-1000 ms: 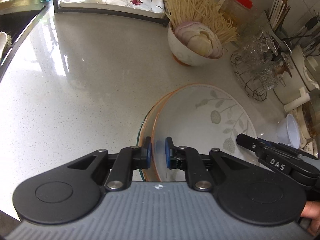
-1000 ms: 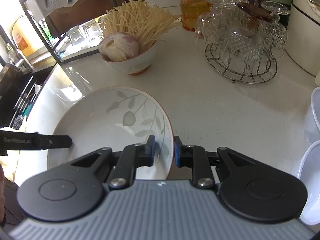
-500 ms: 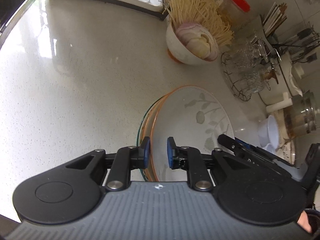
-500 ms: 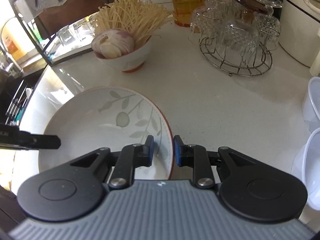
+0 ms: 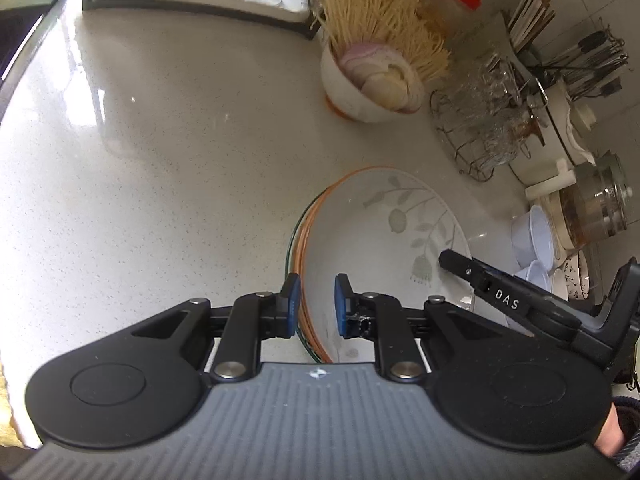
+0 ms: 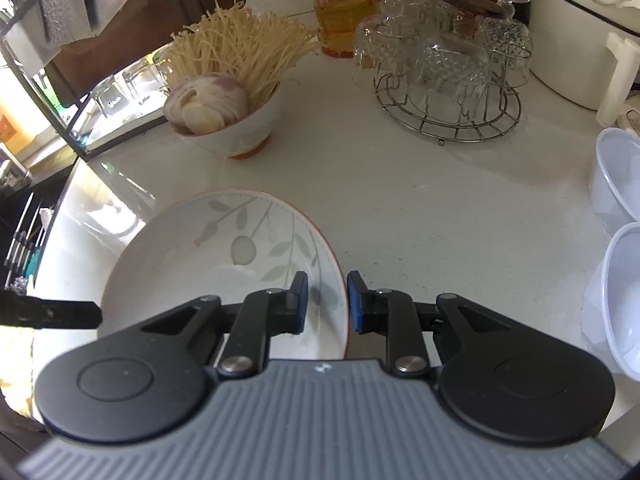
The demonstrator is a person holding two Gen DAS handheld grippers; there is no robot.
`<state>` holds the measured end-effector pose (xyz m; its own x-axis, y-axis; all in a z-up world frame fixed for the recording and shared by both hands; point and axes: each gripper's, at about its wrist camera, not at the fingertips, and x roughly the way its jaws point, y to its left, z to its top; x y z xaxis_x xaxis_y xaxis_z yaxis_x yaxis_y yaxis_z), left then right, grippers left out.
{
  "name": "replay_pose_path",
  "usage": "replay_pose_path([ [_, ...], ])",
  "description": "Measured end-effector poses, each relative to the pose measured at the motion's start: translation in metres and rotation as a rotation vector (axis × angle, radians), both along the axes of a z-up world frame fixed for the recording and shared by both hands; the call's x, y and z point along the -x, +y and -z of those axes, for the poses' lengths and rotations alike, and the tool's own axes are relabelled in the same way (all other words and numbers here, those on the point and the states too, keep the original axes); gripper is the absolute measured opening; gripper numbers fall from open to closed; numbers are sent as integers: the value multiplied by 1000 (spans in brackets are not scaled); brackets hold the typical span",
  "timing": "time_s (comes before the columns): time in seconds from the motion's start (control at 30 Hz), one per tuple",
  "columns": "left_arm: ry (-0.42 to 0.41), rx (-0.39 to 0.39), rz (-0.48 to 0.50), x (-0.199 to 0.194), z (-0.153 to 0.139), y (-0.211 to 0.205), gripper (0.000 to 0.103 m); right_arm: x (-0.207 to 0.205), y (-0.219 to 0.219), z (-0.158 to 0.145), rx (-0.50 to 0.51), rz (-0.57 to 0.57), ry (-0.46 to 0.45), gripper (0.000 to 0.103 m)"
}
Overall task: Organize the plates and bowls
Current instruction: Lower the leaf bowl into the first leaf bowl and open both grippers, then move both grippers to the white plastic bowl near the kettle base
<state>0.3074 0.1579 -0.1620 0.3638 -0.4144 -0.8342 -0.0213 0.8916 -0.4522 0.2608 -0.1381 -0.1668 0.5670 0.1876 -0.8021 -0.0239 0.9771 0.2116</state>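
Near the worktop's point(image 5: 160, 160) front edge sits a stack of plates point(image 5: 384, 240), the top one white with a leaf print and an orange rim, with more rims showing beneath it in the left view. Both grippers straddle that stack from opposite sides. Left gripper point(image 5: 316, 304): its jaws have just been opening, and now the rims stand between the pads with a visible gap on the inner side, so it is loose, not clamping. Right gripper point(image 6: 327, 300) sits narrow across the top plate's rim; it looks closed on it, though a sliver of gap may remain.

Risk, as I judge it: lifting with one side slack would tilt the stack and let lower plates slide out. Glazed rims are slippery under narrow pads. A swing rightward could strike the glass rack point(image 6: 448, 92) or the bowl point(image 6: 236, 128) of noodles.
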Motion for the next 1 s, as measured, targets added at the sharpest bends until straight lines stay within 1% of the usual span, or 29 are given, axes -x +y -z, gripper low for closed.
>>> replay_pose_path([
  [0.13, -50, -11, 12, 5, -16, 1, 20, 4, -1, -7, -3, 20, -19, 24],
  [0.23, -101, -25, 23, 10, -34, -1, 20, 10, -3, -19, -4, 28, -49, 23],
  [0.43, -207, -38, 41, 18, -74, -9, 20, 23, -1, -54, -34, 32, -124, 23],
  [0.53, -245, -33, 49, 22, -93, -11, 20, 31, 0, -75, -39, 28, -167, 23],
  [0.67, -285, -9, 64, 27, -115, -12, 20, 43, 3, -105, -56, 38, -219, 23],
  [0.77, -308, -10, 84, 29, -127, -14, 20, 51, 5, -122, -61, 58, -249, 24],
  [0.9, -323, -36, 114, 30, -136, -14, 20, 59, 9, -133, -78, 87, -263, 24],
  [0.97, -326, -49, 133, 30, -135, -15, 20, 62, 10, -135, -77, 91, -280, 24],
  [1.0, -312, -60, 138, 28, -133, -17, 20, 63, 10, -135, -69, 94, -286, 24],
])
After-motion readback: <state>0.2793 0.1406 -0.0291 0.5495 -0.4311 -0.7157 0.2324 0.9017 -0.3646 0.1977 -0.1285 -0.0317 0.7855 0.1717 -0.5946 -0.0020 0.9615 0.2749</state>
